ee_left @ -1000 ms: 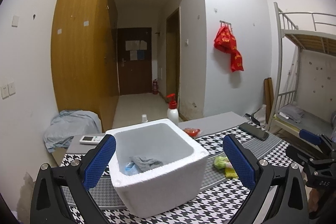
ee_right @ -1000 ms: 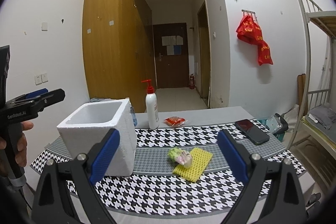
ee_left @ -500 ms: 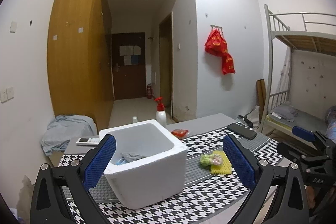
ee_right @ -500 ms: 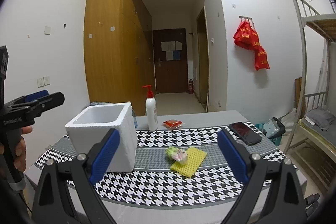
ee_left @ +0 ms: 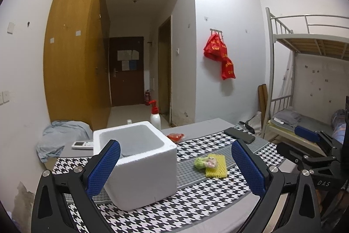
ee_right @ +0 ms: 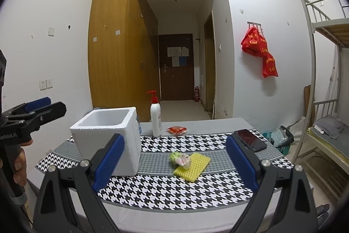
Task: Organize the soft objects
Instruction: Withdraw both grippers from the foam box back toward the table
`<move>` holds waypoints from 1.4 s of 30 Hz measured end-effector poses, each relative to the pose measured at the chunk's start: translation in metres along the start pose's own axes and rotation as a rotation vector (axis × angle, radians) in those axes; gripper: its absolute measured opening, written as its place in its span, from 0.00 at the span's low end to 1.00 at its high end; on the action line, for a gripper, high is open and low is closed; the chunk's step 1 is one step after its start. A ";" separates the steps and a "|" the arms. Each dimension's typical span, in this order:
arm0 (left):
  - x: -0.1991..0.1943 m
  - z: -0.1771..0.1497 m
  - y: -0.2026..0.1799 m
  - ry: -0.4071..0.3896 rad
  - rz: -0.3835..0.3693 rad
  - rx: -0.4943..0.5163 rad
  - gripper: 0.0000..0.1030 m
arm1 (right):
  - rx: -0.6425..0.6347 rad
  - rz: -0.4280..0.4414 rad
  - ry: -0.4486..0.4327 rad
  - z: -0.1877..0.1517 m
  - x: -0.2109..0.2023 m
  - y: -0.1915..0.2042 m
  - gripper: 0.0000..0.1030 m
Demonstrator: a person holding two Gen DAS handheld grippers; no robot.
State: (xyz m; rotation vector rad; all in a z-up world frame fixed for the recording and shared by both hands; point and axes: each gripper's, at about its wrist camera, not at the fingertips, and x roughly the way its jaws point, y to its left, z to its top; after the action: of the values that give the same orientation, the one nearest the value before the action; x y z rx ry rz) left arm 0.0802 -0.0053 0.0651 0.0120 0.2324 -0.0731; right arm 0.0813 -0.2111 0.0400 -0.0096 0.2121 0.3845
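The table under its houndstooth cloth, as I saw it from both wrists.

I saw a white foam box standing on the cloth at the left, a pump bottle just behind it and a red packet near the bottle on the bare grey top. A yellow sponge cloth lay mid-table with a green-pink soft lump touching it. A black phone lay at the right, and a white remote at the far left edge.

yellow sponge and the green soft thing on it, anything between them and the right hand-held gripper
Nothing visible does. The right hand-held gripper is open, and only bare houndstooth cloth lies between it and the yellow sponge with the green soft thing.
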 end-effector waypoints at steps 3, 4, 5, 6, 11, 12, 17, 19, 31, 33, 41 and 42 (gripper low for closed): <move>0.001 -0.006 -0.002 0.008 -0.010 -0.006 0.99 | -0.001 -0.002 -0.004 -0.001 -0.003 0.000 0.93; 0.001 -0.007 -0.003 0.008 -0.012 -0.008 0.99 | 0.001 -0.003 -0.005 -0.002 -0.004 0.000 0.93; 0.001 -0.010 -0.004 0.008 -0.012 -0.006 0.99 | 0.002 -0.002 -0.003 -0.003 -0.004 0.000 0.93; 0.000 -0.012 -0.004 0.008 -0.010 -0.003 0.99 | 0.001 -0.003 -0.002 -0.004 -0.004 0.001 0.93; -0.004 -0.019 -0.005 0.004 -0.023 -0.013 0.99 | 0.000 -0.007 0.006 -0.008 -0.005 0.003 0.93; -0.005 -0.019 -0.005 0.001 -0.021 -0.014 0.99 | 0.000 -0.006 0.007 -0.009 -0.005 0.004 0.93; -0.008 -0.023 -0.004 -0.021 -0.029 -0.033 0.99 | -0.004 -0.017 0.021 -0.015 -0.005 0.005 0.93; -0.009 -0.025 -0.003 -0.031 -0.036 -0.040 0.99 | 0.000 -0.015 0.026 -0.017 -0.005 0.004 0.93; 0.000 -0.045 -0.006 -0.016 -0.104 -0.084 0.99 | 0.017 -0.048 0.056 -0.029 -0.003 -0.006 0.93; 0.000 -0.048 -0.005 -0.019 -0.116 -0.083 0.99 | 0.018 -0.052 0.059 -0.031 -0.003 -0.006 0.93; 0.015 -0.057 -0.010 -0.001 -0.173 -0.083 0.99 | 0.027 -0.071 0.082 -0.041 0.005 -0.010 0.93; 0.019 -0.058 -0.012 0.005 -0.179 -0.080 0.99 | 0.029 -0.080 0.087 -0.042 0.006 -0.011 0.93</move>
State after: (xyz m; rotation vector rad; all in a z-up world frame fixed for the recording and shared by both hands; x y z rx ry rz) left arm 0.0845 -0.0171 0.0046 -0.0884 0.2411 -0.2423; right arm 0.0823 -0.2212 -0.0028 -0.0064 0.3027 0.3013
